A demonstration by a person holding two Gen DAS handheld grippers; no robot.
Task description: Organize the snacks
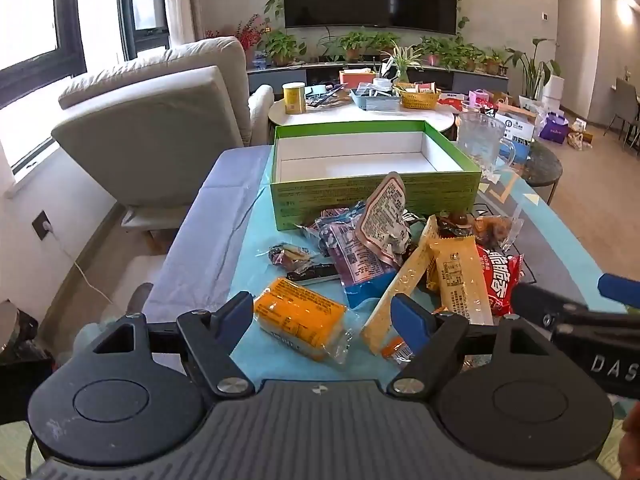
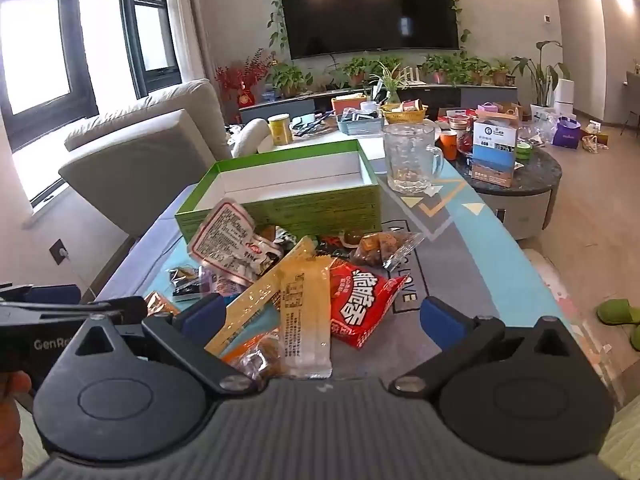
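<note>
Lying heaped near the green box point(image 1: 376, 196) with white interior, crinkled snack packets point(image 2: 288, 280) in orange, red and yellow; left gripper point(image 1: 324, 312) and right gripper point(image 2: 320, 316) both spread apart.

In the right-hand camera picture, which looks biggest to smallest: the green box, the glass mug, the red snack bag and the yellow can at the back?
1. green box
2. red snack bag
3. glass mug, close to the bag in apparent size, and the bag lies nearer the camera, so unsure
4. yellow can, also farthest away

"DAS" on right gripper point(image 1: 592, 312); "GenRo" on left gripper point(image 2: 60, 320); "LOVE" on mat point(image 2: 412, 292)
</note>
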